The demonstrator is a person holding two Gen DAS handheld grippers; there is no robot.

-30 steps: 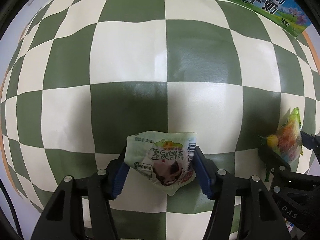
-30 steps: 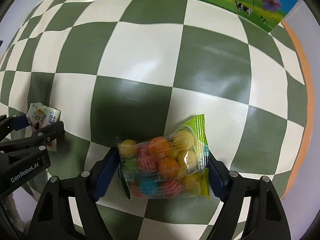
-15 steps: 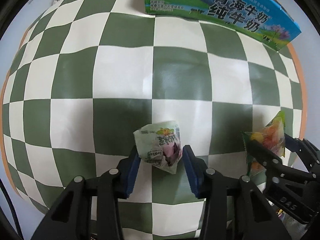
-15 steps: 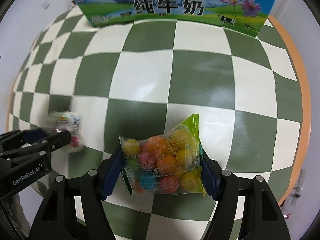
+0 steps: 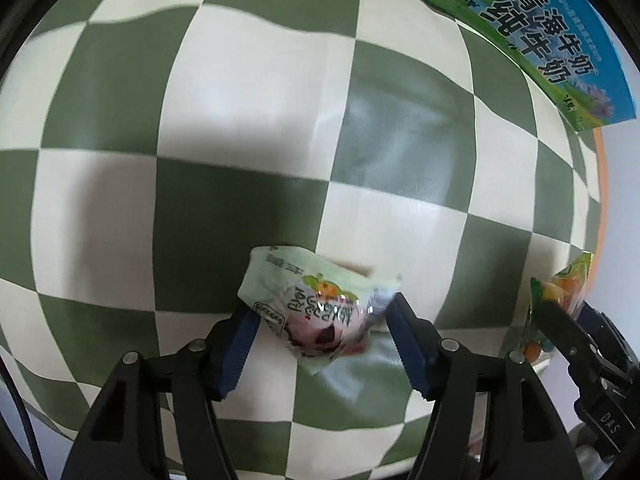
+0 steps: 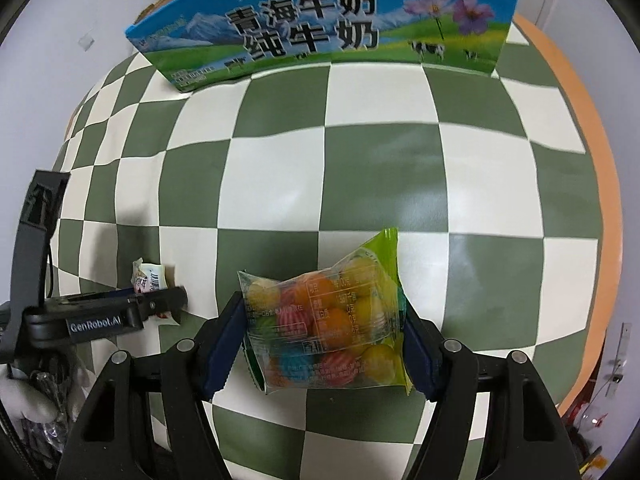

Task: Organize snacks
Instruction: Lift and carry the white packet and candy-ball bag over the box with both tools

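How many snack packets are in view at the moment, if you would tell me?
2: a pale green snack packet between the left gripper fingers, and a bag of coloured candy balls clamped in the right gripper.

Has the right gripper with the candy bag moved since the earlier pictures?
Yes. The right gripper, shut on the candy bag, went up: the milk box now shows whole and smaller.

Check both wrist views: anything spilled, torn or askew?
Nothing spilled or torn. The small pale green snack packet sits crumpled and tilted in the left tongs. The candy bag looks intact in the right tongs.
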